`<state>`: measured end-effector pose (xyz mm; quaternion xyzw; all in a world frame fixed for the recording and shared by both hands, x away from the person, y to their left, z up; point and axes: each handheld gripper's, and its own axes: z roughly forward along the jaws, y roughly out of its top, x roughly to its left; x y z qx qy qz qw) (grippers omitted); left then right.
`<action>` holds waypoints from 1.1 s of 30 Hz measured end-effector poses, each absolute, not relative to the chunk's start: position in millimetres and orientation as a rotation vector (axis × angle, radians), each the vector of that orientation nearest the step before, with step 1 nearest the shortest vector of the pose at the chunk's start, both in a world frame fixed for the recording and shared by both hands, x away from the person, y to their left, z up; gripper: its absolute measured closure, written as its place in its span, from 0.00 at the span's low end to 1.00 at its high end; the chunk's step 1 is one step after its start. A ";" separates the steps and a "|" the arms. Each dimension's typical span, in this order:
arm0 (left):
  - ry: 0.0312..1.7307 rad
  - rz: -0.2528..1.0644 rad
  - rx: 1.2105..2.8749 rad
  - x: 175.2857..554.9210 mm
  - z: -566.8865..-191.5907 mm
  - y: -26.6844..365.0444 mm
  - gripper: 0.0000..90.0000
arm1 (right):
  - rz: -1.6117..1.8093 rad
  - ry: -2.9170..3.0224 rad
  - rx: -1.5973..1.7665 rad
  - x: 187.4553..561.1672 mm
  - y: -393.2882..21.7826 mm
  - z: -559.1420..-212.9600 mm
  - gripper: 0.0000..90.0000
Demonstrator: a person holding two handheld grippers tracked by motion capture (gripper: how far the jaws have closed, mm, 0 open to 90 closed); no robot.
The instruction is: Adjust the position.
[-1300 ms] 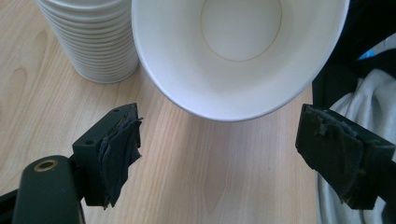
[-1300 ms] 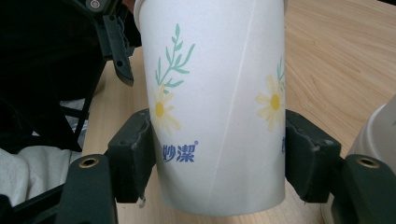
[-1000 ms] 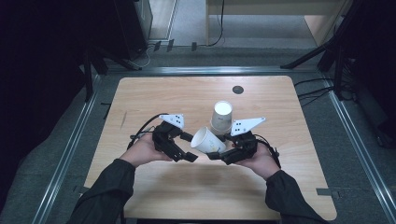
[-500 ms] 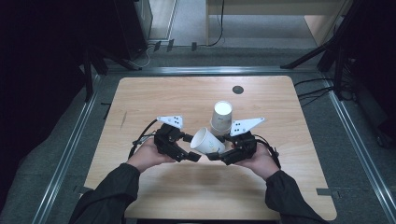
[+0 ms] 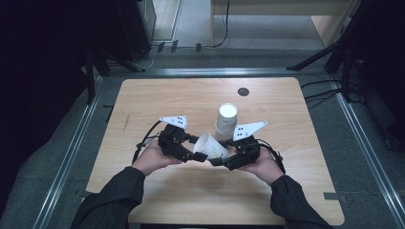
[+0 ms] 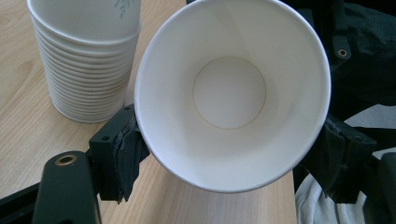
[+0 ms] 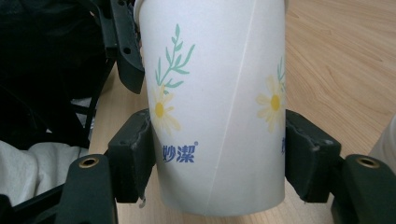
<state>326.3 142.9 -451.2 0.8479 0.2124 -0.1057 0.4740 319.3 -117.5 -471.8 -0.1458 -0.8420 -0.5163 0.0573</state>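
I hold a single paper cup tipped on its side between my two grippers, just nearer me than the stack of cups standing on the table. My right gripper is clamped across the cup's lower body, pads pressing the printed wall on both sides, so the base end points toward my right hand and the long axis runs from there across to my left. My left gripper faces straight into the open mouth; its jaws have just been closing, and they now sit against the rim on either side, left pad touching the outer wall and the right one tight against it. So the cup lies directly ahead of the left gripper, mouth first, and both hands are equally near it. I judge the next move turns on this shared axis: either hand letting go leaves the other carrying the cup.
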 end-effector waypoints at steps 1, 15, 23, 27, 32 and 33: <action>0.518 -0.255 2.076 326.0 -451.2 142.5 0.24 | -1.565 -2.553 -0.444 319.5 -117.8 -472.0 0.37; 0.524 -0.271 2.044 326.8 -452.4 136.7 0.21 | -1.577 -2.528 -0.448 318.9 -118.5 -473.4 0.38; 0.523 -0.278 2.037 326.8 -453.2 134.7 0.21 | -1.569 -2.528 -0.436 318.4 -116.7 -474.3 0.38; 0.514 -0.268 2.035 326.1 -452.7 135.3 0.22 | -1.568 -2.525 -0.433 318.3 -116.1 -474.8 0.38; 0.507 -0.257 2.042 325.2 -453.2 135.8 0.24 | -1.555 -2.530 -0.434 317.7 -115.7 -474.8 0.38; 0.506 -0.253 2.042 325.0 -453.1 135.9 0.24 | -1.556 -2.533 -0.433 317.6 -115.7 -474.7 0.38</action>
